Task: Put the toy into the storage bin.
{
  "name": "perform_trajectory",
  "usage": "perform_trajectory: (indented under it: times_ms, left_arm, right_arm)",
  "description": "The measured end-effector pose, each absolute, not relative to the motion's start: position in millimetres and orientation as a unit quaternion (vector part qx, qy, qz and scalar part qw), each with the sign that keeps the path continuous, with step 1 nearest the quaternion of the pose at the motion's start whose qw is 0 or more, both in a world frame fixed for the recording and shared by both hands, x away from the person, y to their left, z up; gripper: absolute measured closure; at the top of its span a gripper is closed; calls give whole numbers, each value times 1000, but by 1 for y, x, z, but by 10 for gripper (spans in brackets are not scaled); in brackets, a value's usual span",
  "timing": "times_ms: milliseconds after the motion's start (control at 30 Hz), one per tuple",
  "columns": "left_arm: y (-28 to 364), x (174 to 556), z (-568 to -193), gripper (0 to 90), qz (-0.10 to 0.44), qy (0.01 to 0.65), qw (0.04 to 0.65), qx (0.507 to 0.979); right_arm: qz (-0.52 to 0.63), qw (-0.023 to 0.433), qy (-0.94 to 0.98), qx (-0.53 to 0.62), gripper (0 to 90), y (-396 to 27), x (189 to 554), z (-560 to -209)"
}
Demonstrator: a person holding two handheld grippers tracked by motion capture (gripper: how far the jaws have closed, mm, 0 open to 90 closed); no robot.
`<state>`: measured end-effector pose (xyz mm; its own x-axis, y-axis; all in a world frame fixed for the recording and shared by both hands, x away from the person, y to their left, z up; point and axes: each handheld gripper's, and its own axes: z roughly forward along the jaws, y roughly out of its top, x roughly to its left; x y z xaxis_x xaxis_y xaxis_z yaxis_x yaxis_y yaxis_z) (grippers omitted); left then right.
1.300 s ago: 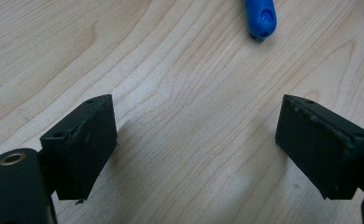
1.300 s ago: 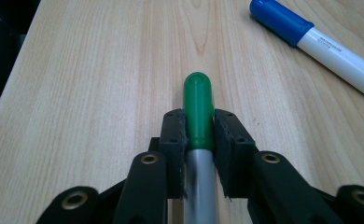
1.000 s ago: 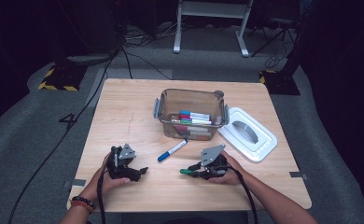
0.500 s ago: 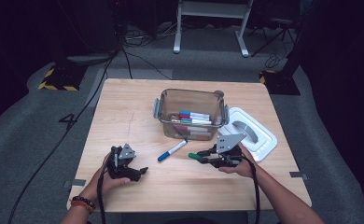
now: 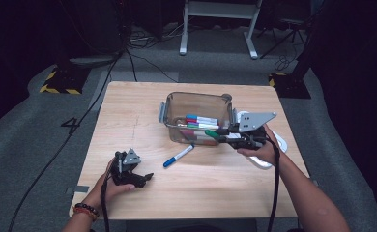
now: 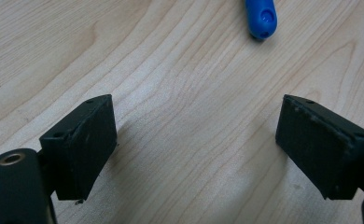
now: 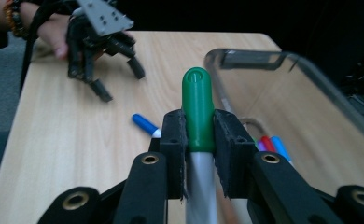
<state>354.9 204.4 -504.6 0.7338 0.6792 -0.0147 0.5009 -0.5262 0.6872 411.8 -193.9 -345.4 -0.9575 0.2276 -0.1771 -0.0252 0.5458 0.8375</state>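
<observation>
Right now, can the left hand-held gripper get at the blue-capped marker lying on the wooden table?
Probably yes: the left hand-held gripper is open and empty, and bare wooden table lies between it and the blue-capped marker.

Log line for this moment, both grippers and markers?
right gripper: shut on green marker, at bin rim | left gripper: open | blue marker: on table

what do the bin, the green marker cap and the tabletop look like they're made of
Bin: looks like clear, smoke-tinted plastic, glossy; the markers inside show through its wall.
Green marker cap: seems smooth moulded plastic with a soft sheen and a rounded tip.
Tabletop: pale wood or a wood-look laminate, matte; grain lines run across it in the left gripper view, but the pictures cannot settle which.
</observation>
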Motion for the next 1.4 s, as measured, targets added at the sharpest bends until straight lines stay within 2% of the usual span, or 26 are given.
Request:
perform_trajectory:
  times_ms: [200,467,733,1100,1167,1400]
  left_arm:
    - [204,355,-505,128,128,341,347,864]
    - [204,355,-505,128,128,341,347,864]
    - [204,355,-505,129,128,341,347,864]
    - [205,355,-505,129,128,342,347,864]
    - [205,355,-505,129,128,342,347,864]
    - [205,354,-505,129,129,341,346,864]
  right_arm:
    - [466,149,870,64,746,-184,433,-322]
    - [448,157,877,73,746,-168,464,-315]
    - [414,154,893,82,745,-142,503,-325]
    - [331,131,930,88,738,-114,527,-360]
    - [316,131,935,97,666,-110,529,-365]
    - [362,126,917,107,569,-116,522,-362]
